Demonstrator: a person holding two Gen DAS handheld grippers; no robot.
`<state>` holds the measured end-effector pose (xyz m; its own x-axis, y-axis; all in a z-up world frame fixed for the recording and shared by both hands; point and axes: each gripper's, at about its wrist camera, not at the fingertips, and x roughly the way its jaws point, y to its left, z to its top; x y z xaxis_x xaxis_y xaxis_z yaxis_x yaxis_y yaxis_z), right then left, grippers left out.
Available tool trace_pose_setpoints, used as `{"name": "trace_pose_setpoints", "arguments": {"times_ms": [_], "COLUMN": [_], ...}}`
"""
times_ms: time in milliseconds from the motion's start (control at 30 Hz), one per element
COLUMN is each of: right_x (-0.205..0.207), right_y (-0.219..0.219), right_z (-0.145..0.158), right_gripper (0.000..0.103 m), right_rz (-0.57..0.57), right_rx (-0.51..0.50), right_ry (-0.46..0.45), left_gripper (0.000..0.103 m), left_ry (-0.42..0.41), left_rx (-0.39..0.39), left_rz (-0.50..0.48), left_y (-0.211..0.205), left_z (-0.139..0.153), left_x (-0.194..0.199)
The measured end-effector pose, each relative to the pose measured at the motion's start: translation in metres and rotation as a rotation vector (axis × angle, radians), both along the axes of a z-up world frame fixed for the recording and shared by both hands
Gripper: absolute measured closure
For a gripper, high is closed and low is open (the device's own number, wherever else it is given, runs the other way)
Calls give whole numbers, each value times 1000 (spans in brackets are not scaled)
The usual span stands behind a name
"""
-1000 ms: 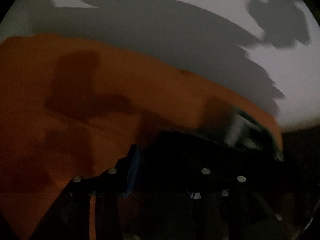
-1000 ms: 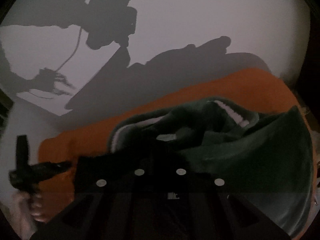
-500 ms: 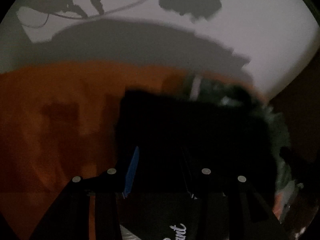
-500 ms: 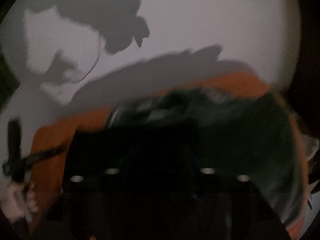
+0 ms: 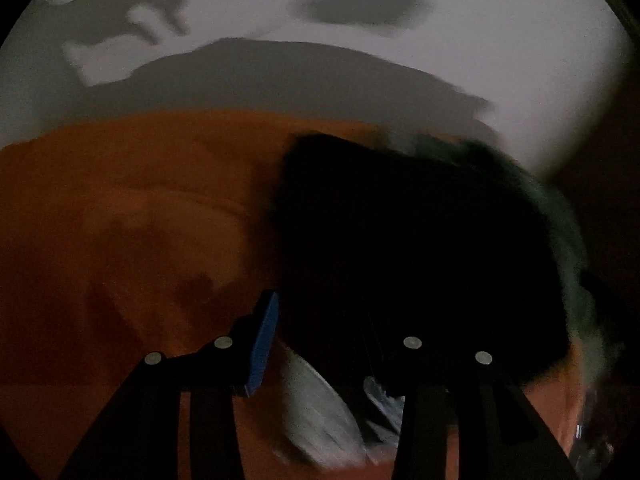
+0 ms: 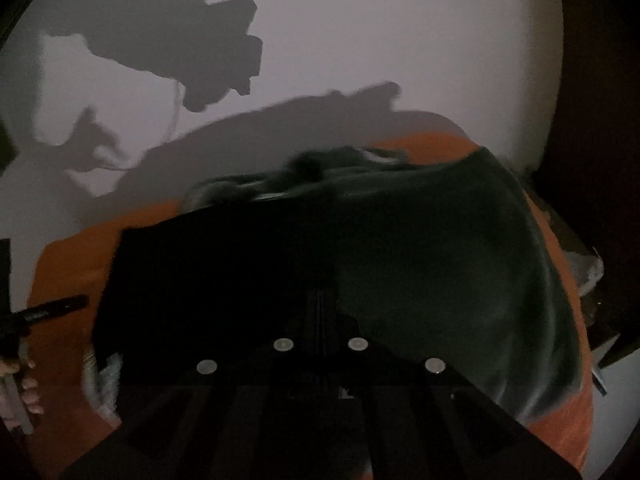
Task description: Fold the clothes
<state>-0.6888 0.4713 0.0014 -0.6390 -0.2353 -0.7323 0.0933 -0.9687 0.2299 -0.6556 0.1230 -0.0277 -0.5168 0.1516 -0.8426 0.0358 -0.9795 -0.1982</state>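
Item: black soft fabric garment [image 6: 224,280], lying over a dark green fleece-like garment [image 6: 460,264] on the orange cloth-covered surface [image 5: 120,220].
Left gripper [image 5: 336,344]: fingers spread; black fabric sits between them, grip unconfirmed in the dim, blurred view.
Right gripper [image 6: 320,320]: fingers pressed together; whether they pinch cloth cannot be told.
Handling, judged: light, limp, non-fragile; will sag and drape.
Hold, judged: at an edge or corner, both ends.

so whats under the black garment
An orange cloth shows around the black garment, and a dark green garment lies along its right edge. Whether the green one reaches underneath it is hidden.
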Motion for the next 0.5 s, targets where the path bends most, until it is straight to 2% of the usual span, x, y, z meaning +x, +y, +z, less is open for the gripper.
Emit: {"name": "trace_pose_setpoints", "arguments": {"times_ms": [133, 200, 267, 333, 400, 433, 500], "right_x": [43, 55, 62, 67, 68, 68, 69], "right_y": [-47, -61, -62, -43, -12, 8, 38], "right_z": [-32, -51, -69, -75, -75, -76, -75], "right_gripper": [103, 103, 103, 103, 103, 103, 103], "right_rz": [88, 111, 112, 71, 6, -29, -97], "right_rx": [-85, -68, -40, 5, 68, 66, 44], "right_ry": [-101, -142, -181, -188, -196, -210, -243], "left_gripper": [59, 60, 60, 60, 60, 60, 60], "left_ry": [-60, -89, -99, -100, -106, -122, -155], "left_rx": [-36, -52, -17, 9, -20, -40, -26], "left_rz": [-61, -55, -33, -17, 3, 17, 38], "left_y": [29, 30, 17, 4, -4, -8, -16], "left_z": [-29, -45, -53, -55, -59, -60, -60], "left_x": [35, 46, 53, 58, 58, 59, 60]}}
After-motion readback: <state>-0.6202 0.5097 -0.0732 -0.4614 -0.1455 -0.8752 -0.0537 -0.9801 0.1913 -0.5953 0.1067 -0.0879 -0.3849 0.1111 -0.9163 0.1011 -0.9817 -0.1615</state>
